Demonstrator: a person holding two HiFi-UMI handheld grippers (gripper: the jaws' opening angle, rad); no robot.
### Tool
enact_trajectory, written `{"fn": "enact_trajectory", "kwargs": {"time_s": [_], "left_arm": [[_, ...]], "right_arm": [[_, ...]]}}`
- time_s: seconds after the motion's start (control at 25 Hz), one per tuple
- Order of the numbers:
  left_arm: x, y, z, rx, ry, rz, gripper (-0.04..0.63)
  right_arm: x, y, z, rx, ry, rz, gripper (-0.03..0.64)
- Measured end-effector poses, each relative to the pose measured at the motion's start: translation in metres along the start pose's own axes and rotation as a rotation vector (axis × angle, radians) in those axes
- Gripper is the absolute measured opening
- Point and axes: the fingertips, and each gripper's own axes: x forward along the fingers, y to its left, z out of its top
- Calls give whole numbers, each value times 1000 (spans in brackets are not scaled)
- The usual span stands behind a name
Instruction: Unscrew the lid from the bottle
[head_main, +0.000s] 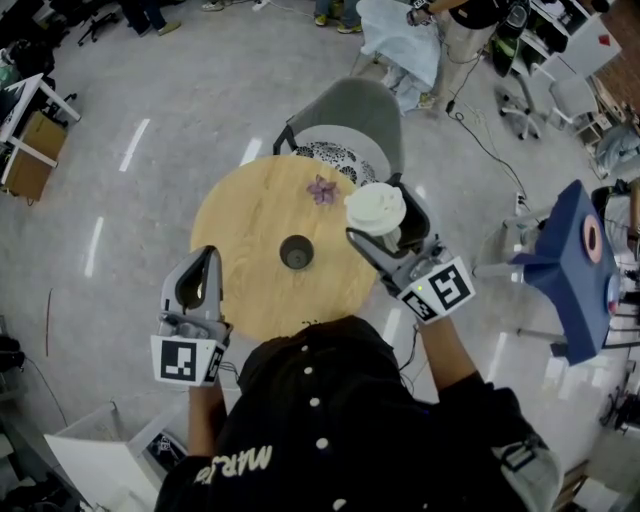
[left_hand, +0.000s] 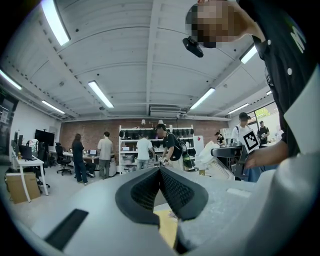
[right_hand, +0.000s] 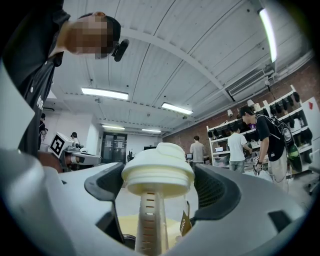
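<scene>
A clear bottle (right_hand: 150, 220) with a wide cream-white lid (head_main: 376, 208) (right_hand: 158, 169) stands upright between the jaws of my right gripper (head_main: 388, 228) (right_hand: 157, 187). It is over the right edge of the round wooden table (head_main: 240, 215). The jaws stand wide, with a dark pad on each side of the bottle's body just under the lid. My left gripper (head_main: 207, 258) (left_hand: 160, 172) is at the table's near left edge, shut with nothing between its pads, which meet at the tips.
A small dark cup (head_main: 296, 252) stands at the table's middle and a purple flower (head_main: 322, 189) lies beyond it. A grey chair (head_main: 350, 120) is behind the table. A blue stand (head_main: 572, 265) is to the right. People stand by far shelves.
</scene>
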Motion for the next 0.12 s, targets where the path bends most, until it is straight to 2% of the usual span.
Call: {"fn": "enact_trajectory", "kwargs": {"time_s": [0.12], "left_arm": [[0,1,-2,-24,-16,2,5]], "right_arm": [[1,0,-2,-12,8,2,449]]}}
